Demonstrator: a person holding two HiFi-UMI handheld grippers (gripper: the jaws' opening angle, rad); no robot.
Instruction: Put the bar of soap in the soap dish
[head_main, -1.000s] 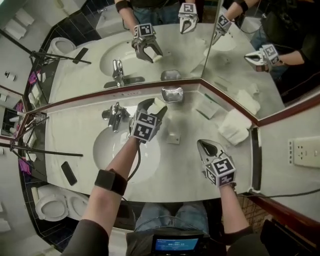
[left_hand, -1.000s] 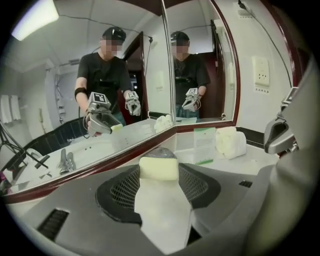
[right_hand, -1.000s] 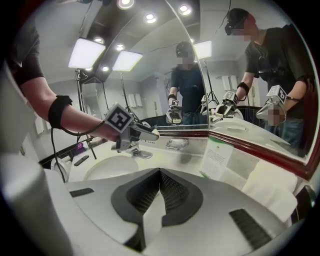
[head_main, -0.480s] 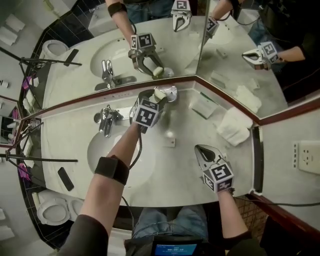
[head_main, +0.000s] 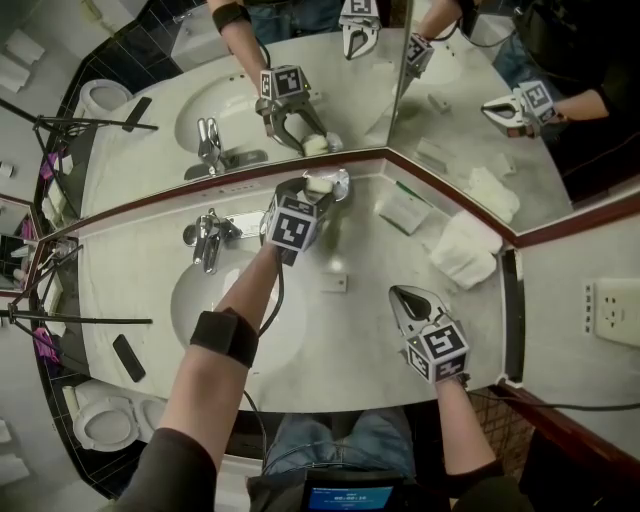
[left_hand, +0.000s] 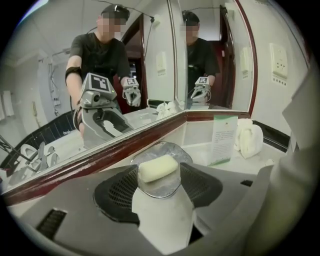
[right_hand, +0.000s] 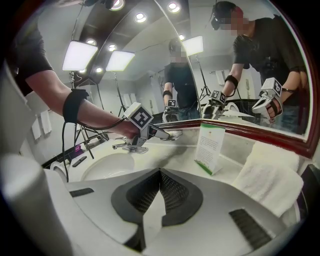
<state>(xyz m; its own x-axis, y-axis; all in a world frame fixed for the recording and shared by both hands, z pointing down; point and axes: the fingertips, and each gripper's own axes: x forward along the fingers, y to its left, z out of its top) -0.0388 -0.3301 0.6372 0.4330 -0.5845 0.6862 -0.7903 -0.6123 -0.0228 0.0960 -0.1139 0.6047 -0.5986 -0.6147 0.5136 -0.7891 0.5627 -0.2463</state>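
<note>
Lying in the soap dish (left_hand: 161, 187), the soap (left_hand: 158, 168) sits between just-opened fingers of left gripper (left_hand: 160, 176); right gripper (right_hand: 160, 173) closed, empty

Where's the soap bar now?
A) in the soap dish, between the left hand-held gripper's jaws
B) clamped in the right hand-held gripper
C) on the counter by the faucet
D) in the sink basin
A: the soap bar lies in the soap dish between the jaws of the left hand-held gripper, which have just been opening.
</note>
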